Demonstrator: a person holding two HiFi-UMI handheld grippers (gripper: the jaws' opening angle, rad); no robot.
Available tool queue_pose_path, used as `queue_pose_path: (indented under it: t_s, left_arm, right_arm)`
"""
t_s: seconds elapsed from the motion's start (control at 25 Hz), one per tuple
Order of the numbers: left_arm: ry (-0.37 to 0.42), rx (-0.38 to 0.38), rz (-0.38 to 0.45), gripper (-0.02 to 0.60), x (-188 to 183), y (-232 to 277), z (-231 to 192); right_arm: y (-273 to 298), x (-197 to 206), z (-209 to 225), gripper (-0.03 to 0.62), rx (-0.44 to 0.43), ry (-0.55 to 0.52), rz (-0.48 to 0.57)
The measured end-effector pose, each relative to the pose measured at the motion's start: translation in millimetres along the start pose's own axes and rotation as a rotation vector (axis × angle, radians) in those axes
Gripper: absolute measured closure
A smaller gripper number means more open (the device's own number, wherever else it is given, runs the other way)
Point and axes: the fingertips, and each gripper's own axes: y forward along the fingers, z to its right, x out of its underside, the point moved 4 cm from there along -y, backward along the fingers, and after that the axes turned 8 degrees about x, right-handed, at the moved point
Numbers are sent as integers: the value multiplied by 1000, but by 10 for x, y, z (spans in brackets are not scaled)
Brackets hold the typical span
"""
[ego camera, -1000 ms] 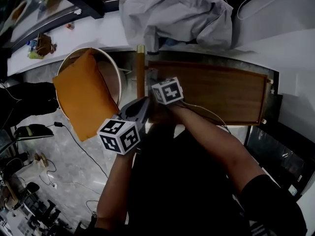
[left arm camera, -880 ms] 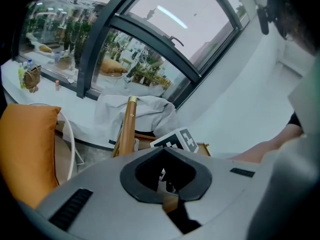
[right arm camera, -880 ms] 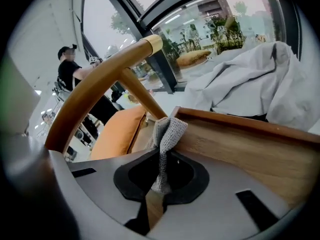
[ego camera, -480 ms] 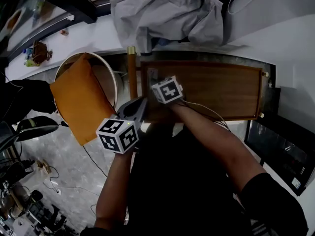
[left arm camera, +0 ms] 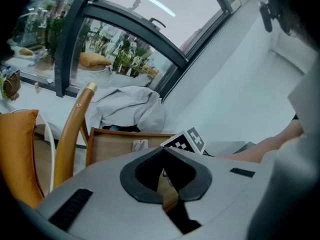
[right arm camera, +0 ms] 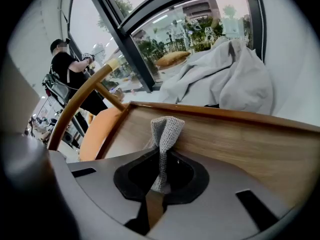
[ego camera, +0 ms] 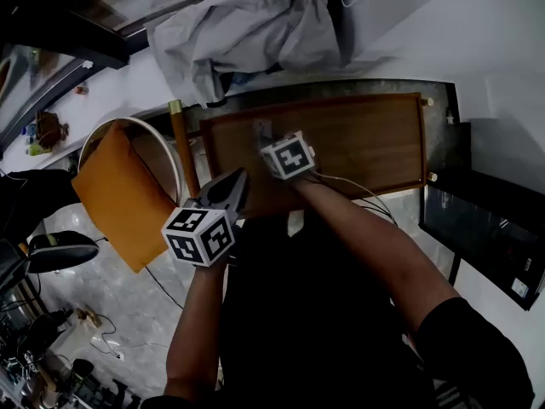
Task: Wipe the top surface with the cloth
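Observation:
The wooden top (ego camera: 358, 143) runs across the middle of the head view. My right gripper (ego camera: 266, 139) is over its left part, shut on a small grey knitted cloth (ego camera: 262, 129) that touches the wood. In the right gripper view the cloth (right arm camera: 165, 133) stands up twisted from between the jaws of that gripper (right arm camera: 159, 181), against the wooden top (right arm camera: 240, 144). My left gripper (ego camera: 232, 187) hovers off the top's near left corner, shut, with nothing in it. In the left gripper view this gripper (left arm camera: 163, 170) faces the cloth (left arm camera: 138, 145) on the wooden top (left arm camera: 112, 146).
A crumpled grey garment (ego camera: 238, 28) lies on the white ledge behind the top. To the left stands a chair with a wooden back rail (ego camera: 183, 152) and an orange cushion (ego camera: 119, 194). A dark box (ego camera: 485, 237) sits on the right. A person (right arm camera: 70, 69) stands far off.
The right gripper and cloth have slid along the top, away from its left edge. The head camera has swung, so chair and garment sit further left. The left gripper stays shut beside the corner.

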Motion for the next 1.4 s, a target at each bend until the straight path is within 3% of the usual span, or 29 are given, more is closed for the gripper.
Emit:
queue_pose_path:
  t_s: [0.48,1.4]
  left_arm:
    - [56,84,-79,571,-28,805,615]
    - [94,141,-172,571,269,1827,1478]
  right_arm:
    - [-459,332,1109,562,78,102,6]
    - [-1315,975,2857,562,229,190,48]
